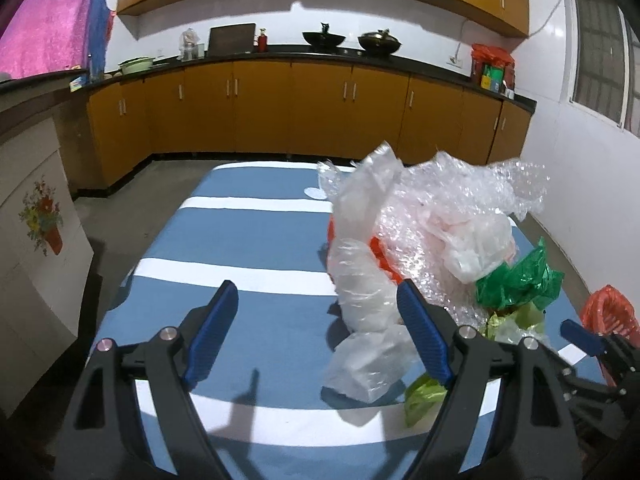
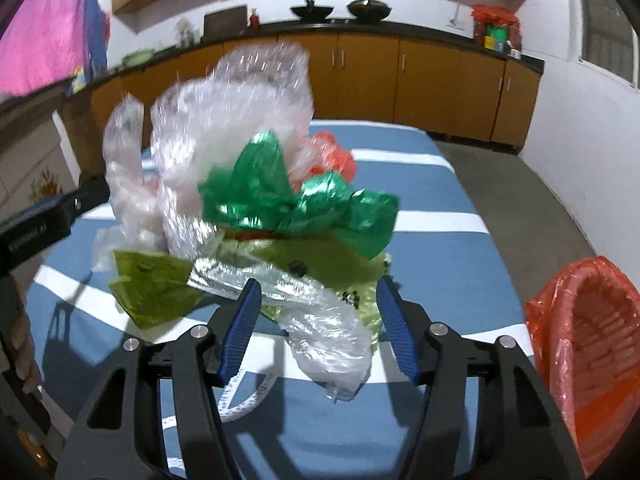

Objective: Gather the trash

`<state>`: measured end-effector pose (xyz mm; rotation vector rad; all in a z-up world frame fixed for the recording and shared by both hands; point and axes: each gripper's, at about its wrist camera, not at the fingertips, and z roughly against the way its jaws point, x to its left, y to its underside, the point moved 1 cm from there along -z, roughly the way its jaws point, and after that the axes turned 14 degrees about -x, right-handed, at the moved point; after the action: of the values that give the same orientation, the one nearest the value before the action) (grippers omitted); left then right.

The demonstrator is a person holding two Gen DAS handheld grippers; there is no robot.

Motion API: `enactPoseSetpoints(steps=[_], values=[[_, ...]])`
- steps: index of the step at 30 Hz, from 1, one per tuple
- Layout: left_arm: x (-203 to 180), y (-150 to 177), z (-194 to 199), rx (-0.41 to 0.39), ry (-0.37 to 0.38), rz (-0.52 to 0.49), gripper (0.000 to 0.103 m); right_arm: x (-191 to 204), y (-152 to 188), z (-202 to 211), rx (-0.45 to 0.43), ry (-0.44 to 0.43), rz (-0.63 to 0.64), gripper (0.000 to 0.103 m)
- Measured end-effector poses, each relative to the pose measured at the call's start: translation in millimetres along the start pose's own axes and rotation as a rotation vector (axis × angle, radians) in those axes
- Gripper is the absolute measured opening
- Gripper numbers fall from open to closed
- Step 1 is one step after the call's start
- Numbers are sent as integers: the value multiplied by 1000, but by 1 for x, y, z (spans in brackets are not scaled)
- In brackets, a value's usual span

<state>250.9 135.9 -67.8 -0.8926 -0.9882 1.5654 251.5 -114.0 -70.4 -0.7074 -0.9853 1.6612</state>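
A heap of trash lies on the blue-and-white striped table (image 1: 240,240): bubble wrap (image 1: 452,200), clear plastic bags (image 1: 364,292), green foil (image 1: 516,280) and a yellow-green wrapper (image 1: 424,396). My left gripper (image 1: 316,288) is open at the heap's left side, its right finger against a clear bag. My right gripper (image 2: 319,282) is open at the heap's near edge. A clear bag (image 2: 320,320) and the yellow-green wrapper (image 2: 152,284) lie loosely between and around its fingers, under the green foil (image 2: 296,204). The right gripper (image 1: 580,336) also shows in the left wrist view.
A basket lined with a red bag (image 2: 580,340) stands off the table's right edge, also seen as the red basket (image 1: 608,312). A white printed strip (image 2: 248,396) lies on the cloth. Wooden cabinets (image 1: 320,112) line the far wall. A hand (image 2: 24,356) holds the left tool.
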Motion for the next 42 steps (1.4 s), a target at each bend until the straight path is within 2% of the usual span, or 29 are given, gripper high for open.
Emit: enactPoseSetpoints(steps=[5,10,15,18,19,23,35,42], values=[[-8,5,-14,34,16,-8,74,-2,11,-8,62,3,9,47],[-13,6,-31,74,35,-5,67,-5,15,-5,61,18,-8,33],[-12,9,-43,117,54,27,59,-14,13,3,51,25,-42,32],[-11,11,-47,138,70,37,46,-18,13,7,45,32,-47,32],[-12,12,-47,144,83,38,37,-19,13,8,44,34,-47,32],[-9,14,-43,134,92,30,30,-22,12,14,31,41,-51,32],[16,8,-4,84,76,62,26,-36,3,39,-25,57,-71,30],[11,-9,28,34,111,75,26,-45,-4,56,-66,71,-84,30]])
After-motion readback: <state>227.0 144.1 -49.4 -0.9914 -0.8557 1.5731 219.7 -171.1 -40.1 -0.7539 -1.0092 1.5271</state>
